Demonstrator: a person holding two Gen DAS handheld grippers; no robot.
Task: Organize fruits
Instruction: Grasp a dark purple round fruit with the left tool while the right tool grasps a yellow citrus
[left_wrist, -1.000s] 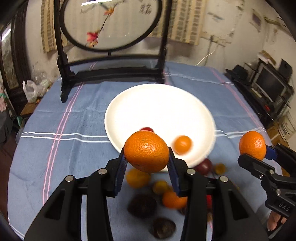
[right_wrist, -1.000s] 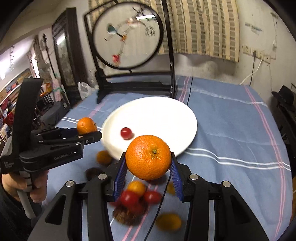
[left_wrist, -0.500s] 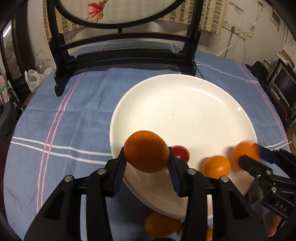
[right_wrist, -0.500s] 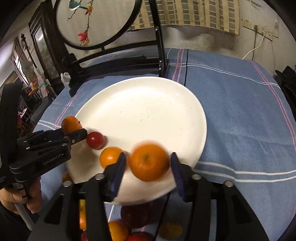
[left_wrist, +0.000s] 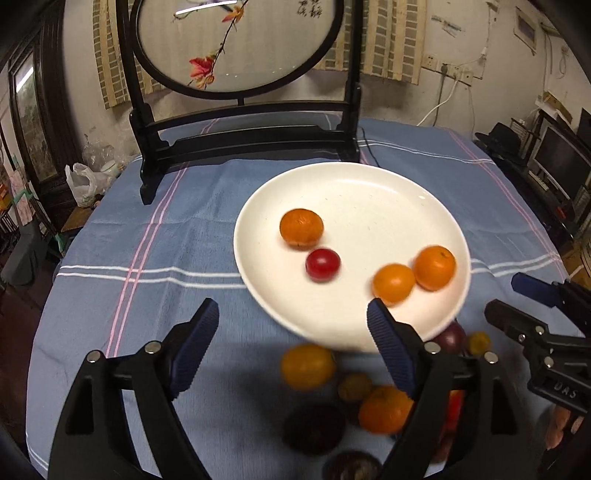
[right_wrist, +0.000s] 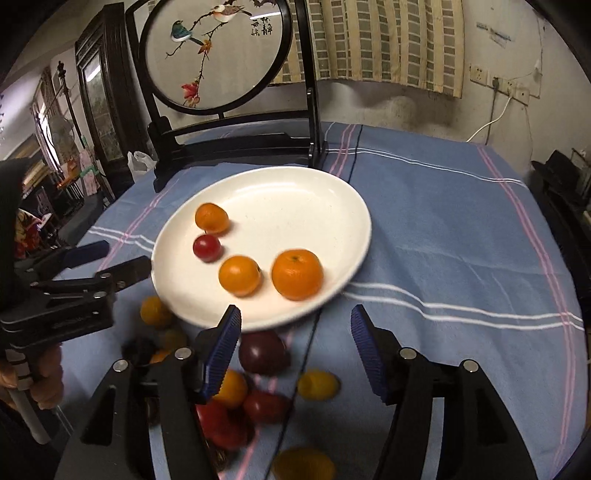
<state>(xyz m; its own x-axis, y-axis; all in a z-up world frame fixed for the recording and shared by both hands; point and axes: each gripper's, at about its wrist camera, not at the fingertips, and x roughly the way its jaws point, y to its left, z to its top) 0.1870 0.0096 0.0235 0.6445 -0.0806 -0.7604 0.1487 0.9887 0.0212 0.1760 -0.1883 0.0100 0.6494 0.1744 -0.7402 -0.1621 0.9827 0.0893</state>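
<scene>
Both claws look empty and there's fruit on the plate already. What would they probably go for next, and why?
Probably back down to the loose pile. The left gripper and right gripper have just been opening and hold nothing, the white plate holds three oranges and a red fruit, and a yellow fruit lies nearest the left gripper on the cloth.

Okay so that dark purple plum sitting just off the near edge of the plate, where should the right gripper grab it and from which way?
Grip the purple plum across its widest middle, coming down from above. It is round and smooth, so a hold off its middle would likely slip. The white plate rim crowds its far side and red fruits its near side, so set the pads left and right. The right gripper is open, with nothing between its pads.
</scene>
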